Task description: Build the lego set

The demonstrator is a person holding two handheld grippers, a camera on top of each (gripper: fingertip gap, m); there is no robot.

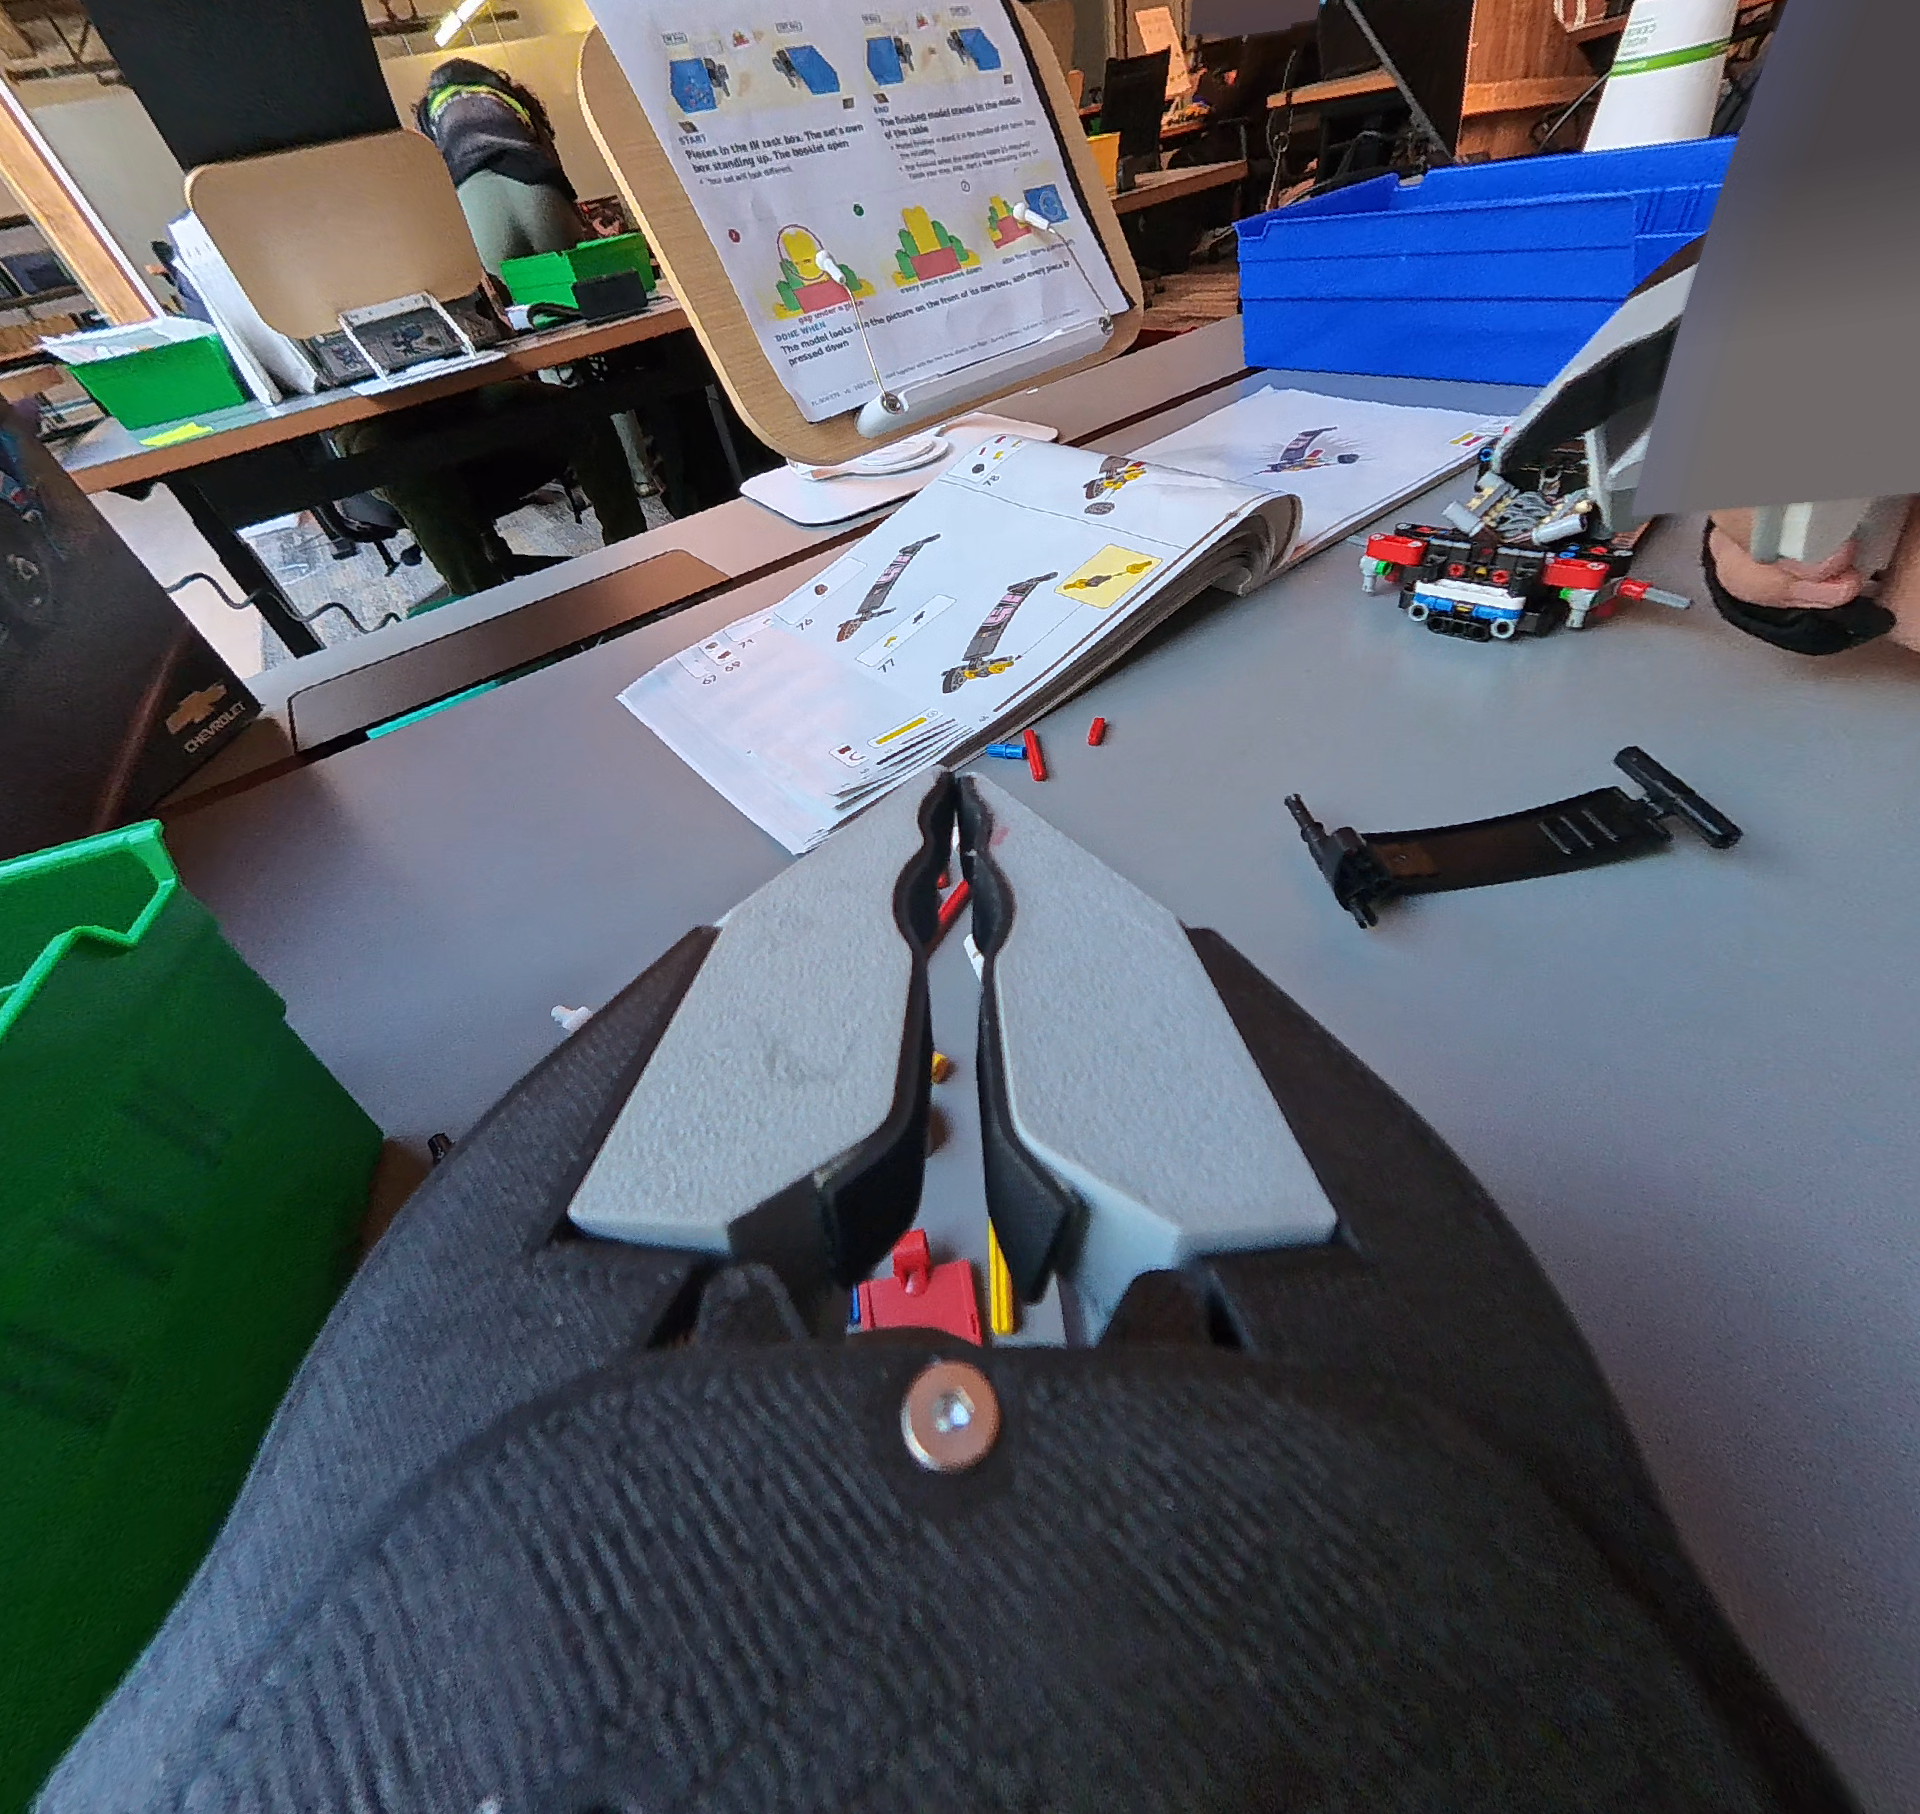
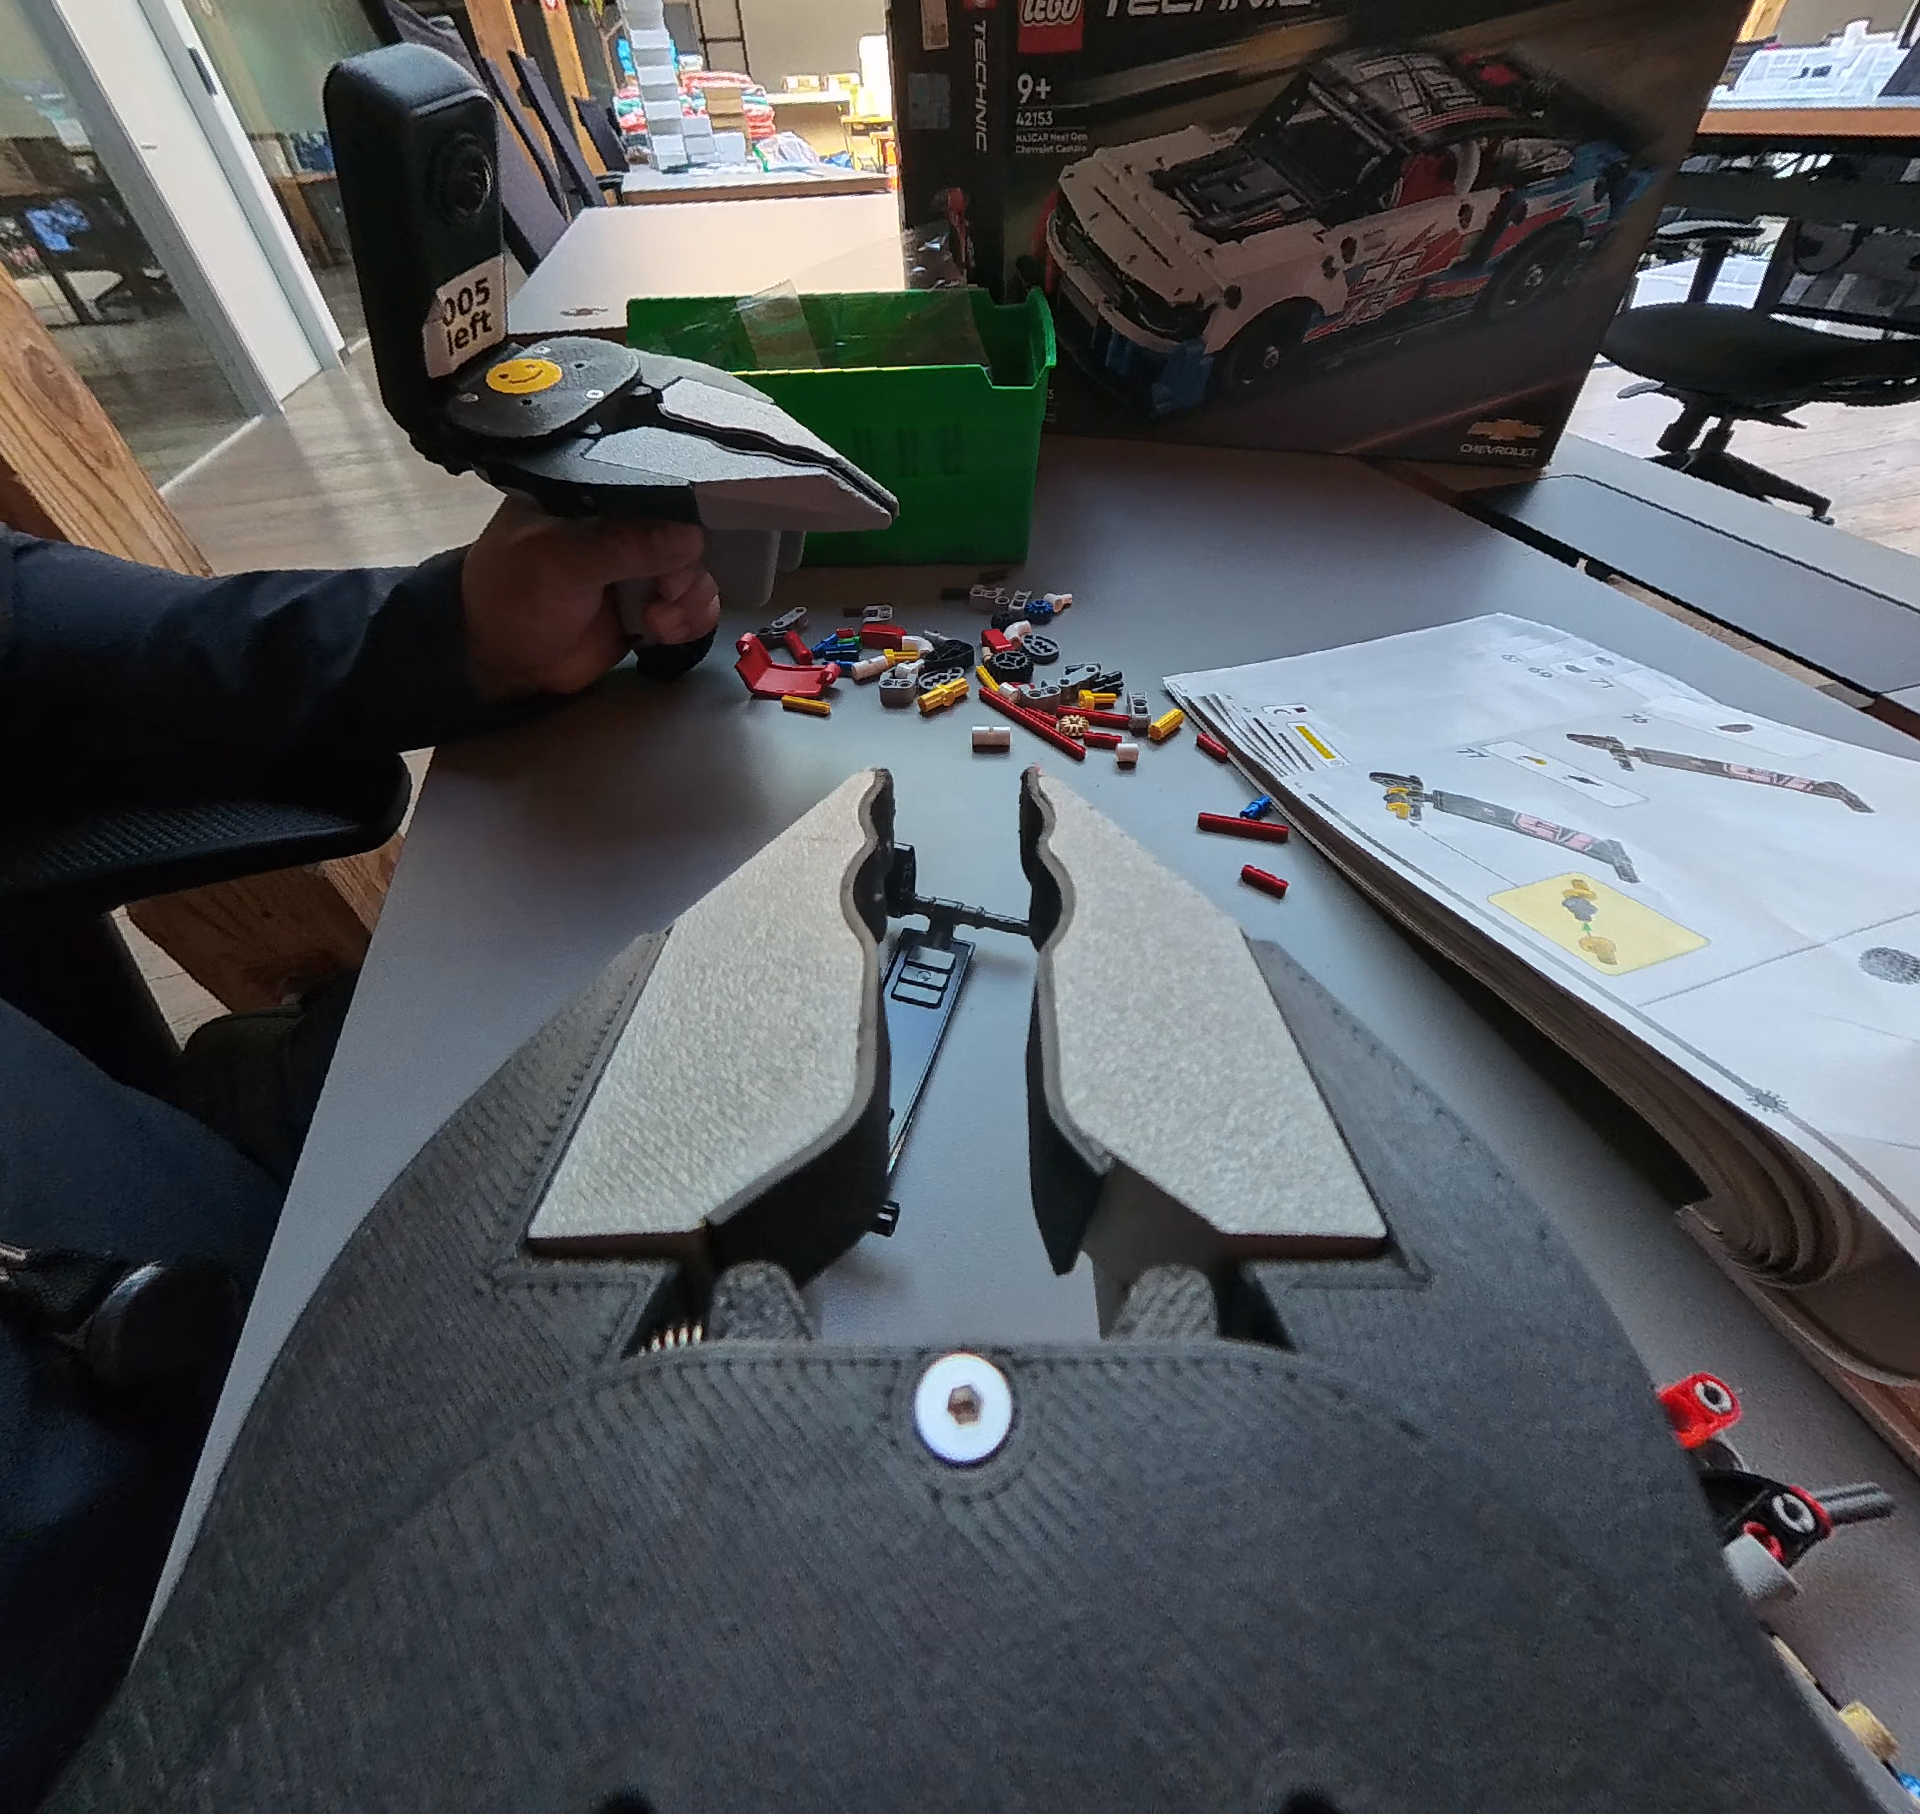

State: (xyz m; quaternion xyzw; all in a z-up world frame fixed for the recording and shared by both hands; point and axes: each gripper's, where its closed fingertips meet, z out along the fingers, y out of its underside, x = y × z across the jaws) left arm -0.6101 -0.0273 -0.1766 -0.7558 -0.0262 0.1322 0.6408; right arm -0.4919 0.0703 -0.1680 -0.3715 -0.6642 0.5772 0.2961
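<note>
Black textured housing of the right gripper (image 2: 956,788) fills the near part of its view, and its two grey fingers (image 2: 748,1016) stand narrowly apart. Between them lies a long black plastic piece (image 2: 925,995) flat on the grey tabletop (image 2: 623,829); its thin cross bar spans from one pad to the other, but I cannot tell if the pads press on it or only stand beside it. In the left wrist view this same black piece (image 1: 1496,845) lies alone on the tabletop, with no gripper near it.

Left gripper (image 1: 956,788) is held by a hand (image 2: 582,601) above the tabletop, and its fingers are closed with nothing between them. Just ahead of its tips is the corner of an open instruction booklet (image 1: 935,621). Beside that corner lie a small blue pin (image 1: 1006,751) and short red pins (image 1: 1034,754). A heap of small coloured building pieces (image 2: 935,673) lies under this gripper, near a green bin (image 2: 914,434). Behind the bin stands a large box with a car picture (image 2: 1299,185). A partly built model (image 1: 1496,580) sits farther right, in front of a blue bin (image 1: 1455,268).
</note>
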